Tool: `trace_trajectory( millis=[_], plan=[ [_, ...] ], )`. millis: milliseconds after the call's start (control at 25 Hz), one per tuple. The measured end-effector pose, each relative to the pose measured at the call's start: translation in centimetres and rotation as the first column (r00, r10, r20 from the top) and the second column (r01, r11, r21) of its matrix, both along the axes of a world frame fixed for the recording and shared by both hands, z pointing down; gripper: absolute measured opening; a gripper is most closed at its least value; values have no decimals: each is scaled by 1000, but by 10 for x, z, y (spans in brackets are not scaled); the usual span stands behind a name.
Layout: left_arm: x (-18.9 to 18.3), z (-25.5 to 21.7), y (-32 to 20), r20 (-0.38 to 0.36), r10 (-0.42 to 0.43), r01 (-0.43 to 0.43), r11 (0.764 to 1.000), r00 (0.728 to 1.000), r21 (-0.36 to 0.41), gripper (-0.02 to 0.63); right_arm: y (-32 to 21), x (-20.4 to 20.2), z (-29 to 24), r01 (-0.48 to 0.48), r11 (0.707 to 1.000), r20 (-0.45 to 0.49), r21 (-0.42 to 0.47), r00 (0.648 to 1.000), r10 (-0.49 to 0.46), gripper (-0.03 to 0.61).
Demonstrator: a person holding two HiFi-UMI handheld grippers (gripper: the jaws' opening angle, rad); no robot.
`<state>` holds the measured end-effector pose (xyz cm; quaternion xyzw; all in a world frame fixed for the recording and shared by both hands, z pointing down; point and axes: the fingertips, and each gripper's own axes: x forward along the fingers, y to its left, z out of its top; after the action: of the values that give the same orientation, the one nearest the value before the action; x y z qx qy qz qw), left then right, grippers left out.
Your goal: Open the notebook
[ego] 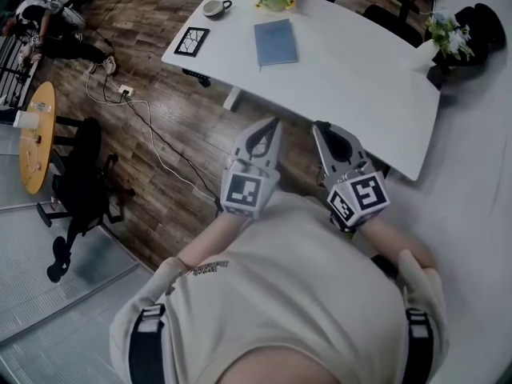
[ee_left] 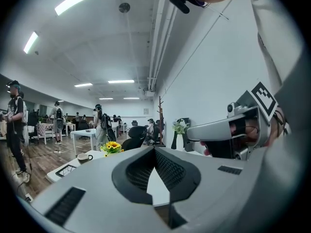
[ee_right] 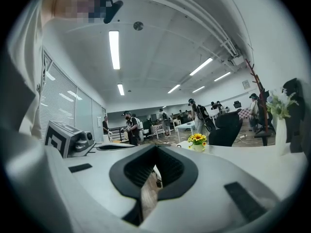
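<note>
Near the far edge of the white rectangular table [ego: 352, 86] lies the closed grey-blue hardcover notebook [ego: 275, 42], well apart from both tongs. Both the left gripper [ego: 274, 123] and right gripper [ego: 319, 126] are clenched and empty. Advice: approach, part one pair, pinch only the cover's free edge, steady with the other.

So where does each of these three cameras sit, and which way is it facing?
Head view: on the person's head, looking steeply down at the white table and notebook; shows their torso, left gripper and right gripper.
Left gripper view: on the left gripper, looking level along its shut fingers toward the sunflowers; right gripper at right.
Right gripper view: on the right gripper, along its shut fingers, toward the same table; left gripper at left.
Shared: sunflowers appear in all three.
</note>
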<state>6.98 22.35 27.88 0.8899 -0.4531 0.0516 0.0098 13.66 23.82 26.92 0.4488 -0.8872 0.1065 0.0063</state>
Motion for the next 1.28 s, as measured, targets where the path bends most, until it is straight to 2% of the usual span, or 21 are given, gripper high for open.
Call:
trace_trajectory(
  millis=[600, 1000, 1280],
  plan=[
    [-43, 17, -130, -10, 34, -35, 997, 999, -73, 2, -129, -47, 23, -22, 995, -37, -93, 999, 18, 3],
    [-77, 20, -241, -39, 99, -103, 987, 994, -127, 2, -235, -74, 18, -115, 987, -85, -117, 991, 105, 3],
    [-81, 21, -287, -48, 150, -156, 977, 987, -145, 2, -283, -71, 13, -189, 974, -112, -123, 978, 176, 3]
  ],
)
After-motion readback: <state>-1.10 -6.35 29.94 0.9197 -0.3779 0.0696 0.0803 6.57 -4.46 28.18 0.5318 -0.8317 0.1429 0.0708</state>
